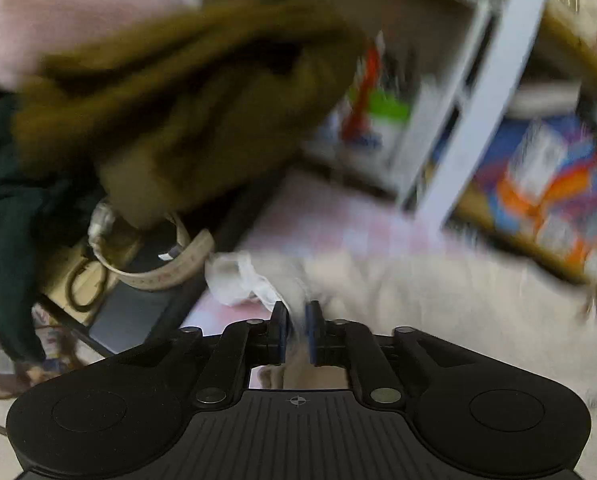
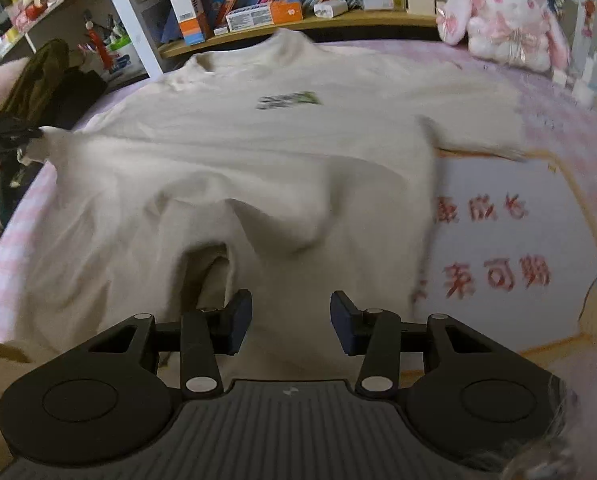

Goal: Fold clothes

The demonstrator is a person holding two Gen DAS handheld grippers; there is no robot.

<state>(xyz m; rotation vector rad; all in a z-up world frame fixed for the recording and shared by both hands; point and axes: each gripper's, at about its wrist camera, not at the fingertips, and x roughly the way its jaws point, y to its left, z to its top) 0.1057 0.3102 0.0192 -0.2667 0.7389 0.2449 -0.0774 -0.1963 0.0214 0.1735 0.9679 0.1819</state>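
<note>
The shirt (image 2: 258,152), cream with a small dark chest print, lies spread front-up across the bed (image 2: 538,208), collar toward the bookshelf (image 2: 298,20) and hem toward the right wrist camera. The step in hand appears to be the first side fold: the left claw (image 1: 296,332) is pressed together on a thin band of cream cloth, judged to be the sleeve end or side edge of the shirt, and in the right wrist view that corner is seen drawn out into a point at the left edge of the bed. The right claw (image 2: 291,322) is spread, pinching nothing, and hovers above the hem, where the cloth is rucked into a raised fold with a dark hollow beneath. The next move likely calls for the right claw to close on the hem or near side, so that both grips can carry the left side over the middle in one even line; the ruck should be flattened first, or the crease may set crooked. Surroundings: a brown garment (image 1: 178,92) and a dark green one (image 1: 10,208) hang close beside the left claw, over a chair carrying a tape measure (image 1: 162,272). The left view is blurred and details are uncertain. A plush rabbit (image 2: 506,20) sits at the far right corner of the bed, well apart from the shirt. The hanging garments could snag the left claw.
</note>
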